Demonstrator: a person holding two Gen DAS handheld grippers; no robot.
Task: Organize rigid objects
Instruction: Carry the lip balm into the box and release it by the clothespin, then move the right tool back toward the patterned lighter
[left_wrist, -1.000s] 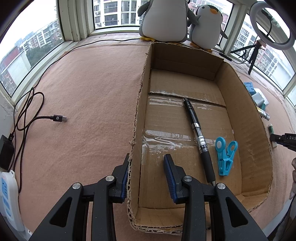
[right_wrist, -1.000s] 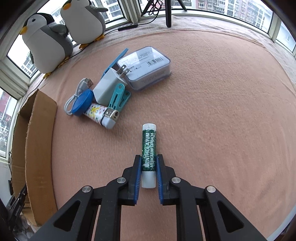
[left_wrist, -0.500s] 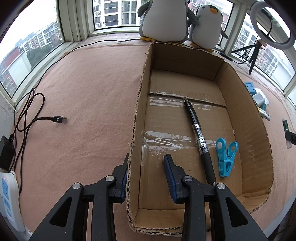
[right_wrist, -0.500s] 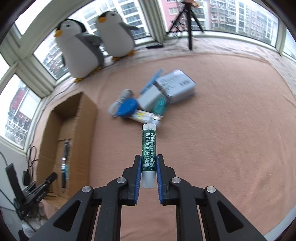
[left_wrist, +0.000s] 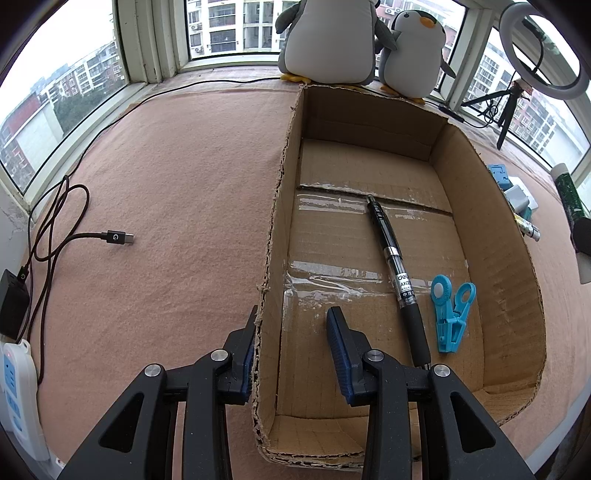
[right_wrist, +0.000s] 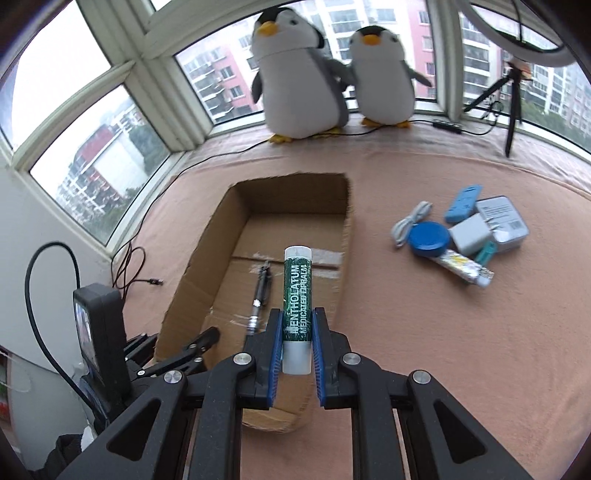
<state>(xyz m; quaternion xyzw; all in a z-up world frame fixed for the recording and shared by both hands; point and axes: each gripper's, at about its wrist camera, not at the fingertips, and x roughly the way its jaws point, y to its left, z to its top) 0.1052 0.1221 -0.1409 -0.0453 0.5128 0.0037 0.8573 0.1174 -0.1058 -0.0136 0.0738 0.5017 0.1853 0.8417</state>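
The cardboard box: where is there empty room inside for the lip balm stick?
The brown cardboard box has bare floor at its far end, beyond the tip of the black pen, and along its left wall beside the left tool. It is crowded at the near right, where the pen lies beside the blue plastic clip.
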